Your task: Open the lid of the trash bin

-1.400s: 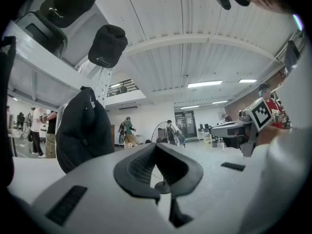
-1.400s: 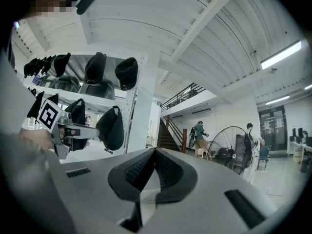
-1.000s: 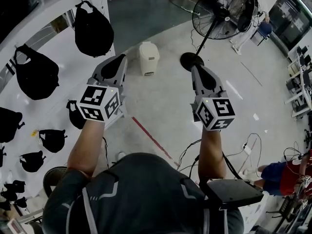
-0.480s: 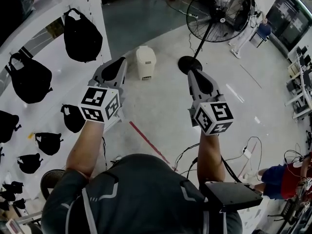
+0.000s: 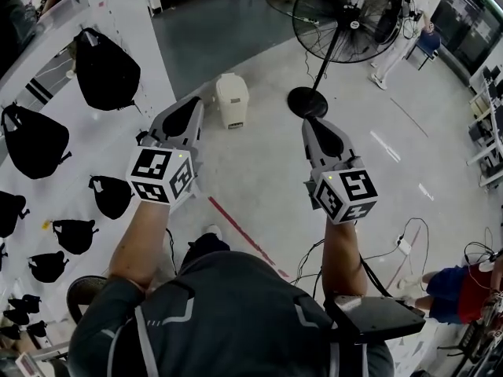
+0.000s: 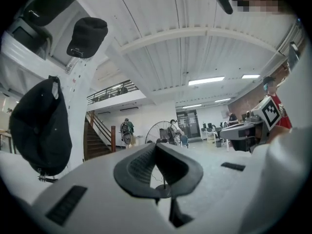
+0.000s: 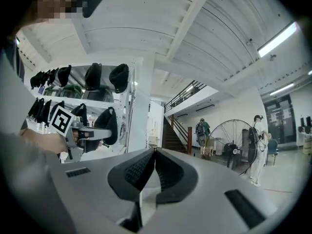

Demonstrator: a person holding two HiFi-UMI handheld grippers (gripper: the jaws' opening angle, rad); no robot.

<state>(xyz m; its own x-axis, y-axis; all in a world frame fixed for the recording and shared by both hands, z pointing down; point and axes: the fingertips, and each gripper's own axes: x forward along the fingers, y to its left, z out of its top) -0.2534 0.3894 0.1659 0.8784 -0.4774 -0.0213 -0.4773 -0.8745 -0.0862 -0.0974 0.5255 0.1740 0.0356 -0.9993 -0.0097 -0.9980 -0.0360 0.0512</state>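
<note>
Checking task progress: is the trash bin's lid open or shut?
Shut: the trash bin has its lid lying flat on top, with no gap visible.

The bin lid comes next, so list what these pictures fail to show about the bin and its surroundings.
- Trash bin, head view: too small and far off to tell how its lid opens; its far side faces away.
- Fan, head view: the top of its cage is cut off by the upper edge.
- Black bag, head view: partly cut off by the left edge.
- Floor at the person's feet, head view: hidden by the torso.
</note>
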